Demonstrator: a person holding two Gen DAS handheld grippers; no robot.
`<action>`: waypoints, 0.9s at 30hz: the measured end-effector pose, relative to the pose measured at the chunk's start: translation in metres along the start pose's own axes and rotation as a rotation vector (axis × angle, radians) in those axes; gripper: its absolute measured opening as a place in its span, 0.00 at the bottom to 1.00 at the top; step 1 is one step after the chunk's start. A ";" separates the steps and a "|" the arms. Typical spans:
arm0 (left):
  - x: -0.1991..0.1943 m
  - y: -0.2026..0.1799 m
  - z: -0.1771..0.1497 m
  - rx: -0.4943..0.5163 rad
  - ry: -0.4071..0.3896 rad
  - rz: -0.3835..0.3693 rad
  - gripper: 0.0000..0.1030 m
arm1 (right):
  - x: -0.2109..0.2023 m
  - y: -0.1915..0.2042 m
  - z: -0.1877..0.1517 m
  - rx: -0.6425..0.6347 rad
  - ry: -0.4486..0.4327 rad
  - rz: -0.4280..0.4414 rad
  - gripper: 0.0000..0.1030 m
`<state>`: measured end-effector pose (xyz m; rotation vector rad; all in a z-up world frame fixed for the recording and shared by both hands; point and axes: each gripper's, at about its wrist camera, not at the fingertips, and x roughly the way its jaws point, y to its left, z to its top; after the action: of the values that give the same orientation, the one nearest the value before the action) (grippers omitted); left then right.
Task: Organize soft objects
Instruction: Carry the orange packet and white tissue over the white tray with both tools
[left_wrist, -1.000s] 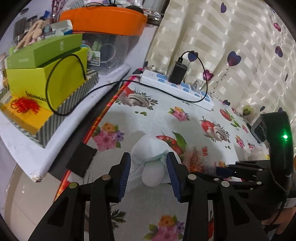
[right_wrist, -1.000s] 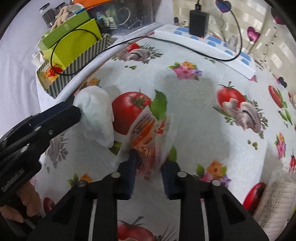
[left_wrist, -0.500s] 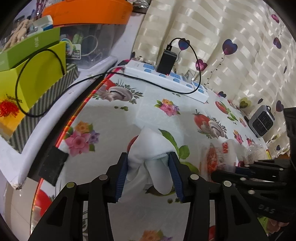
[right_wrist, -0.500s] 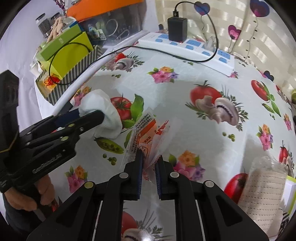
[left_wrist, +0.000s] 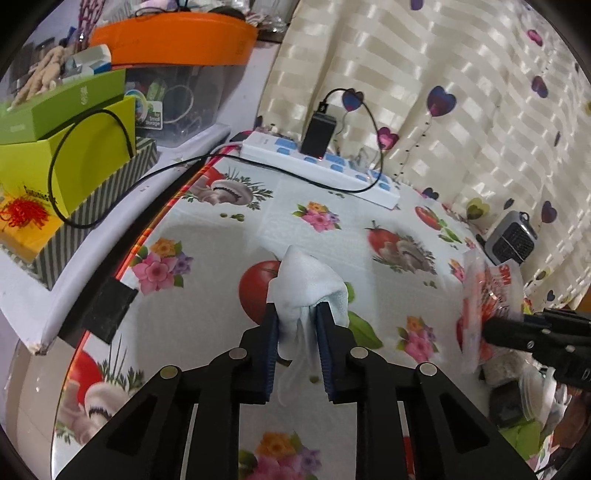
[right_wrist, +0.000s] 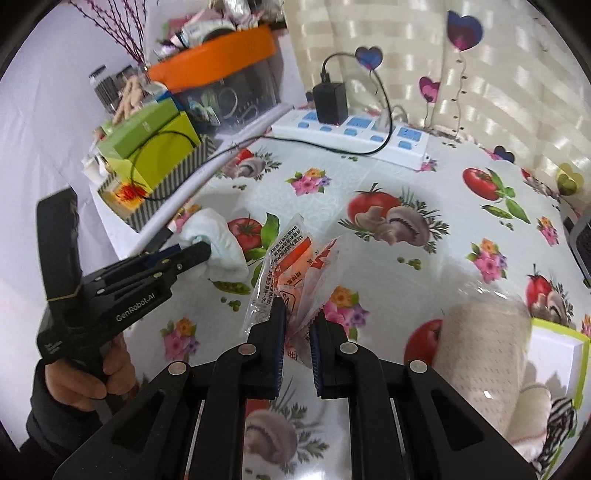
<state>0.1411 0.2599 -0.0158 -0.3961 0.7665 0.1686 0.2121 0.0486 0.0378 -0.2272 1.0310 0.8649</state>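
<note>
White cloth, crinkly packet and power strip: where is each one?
White cloth (left_wrist: 304, 284), left wrist view, its bunched top.
Crinkly packet (right_wrist: 291, 266), right wrist view, its orange middle.
Power strip (left_wrist: 332, 171), left wrist view, its white top.

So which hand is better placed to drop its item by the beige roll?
Right, probably: its tongs grip the orange packet nearest the beige roll; the left tongs are closing on the white cloth.

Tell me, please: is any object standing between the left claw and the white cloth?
Nothing visible does. The white cloth is already between the fingers of the left claw, whose jaws are closing on it, with no other object in the gap.
</note>
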 end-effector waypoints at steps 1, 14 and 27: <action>-0.003 -0.001 -0.002 0.000 -0.002 -0.004 0.18 | -0.006 -0.001 -0.003 0.003 -0.010 0.004 0.12; -0.066 -0.029 -0.028 0.026 -0.081 -0.063 0.18 | -0.064 -0.017 -0.038 0.052 -0.122 0.063 0.12; -0.109 -0.080 -0.043 0.099 -0.118 -0.126 0.18 | -0.126 -0.040 -0.085 0.116 -0.255 0.078 0.12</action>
<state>0.0589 0.1691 0.0559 -0.3366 0.6292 0.0351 0.1569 -0.0894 0.0883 0.0222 0.8526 0.8763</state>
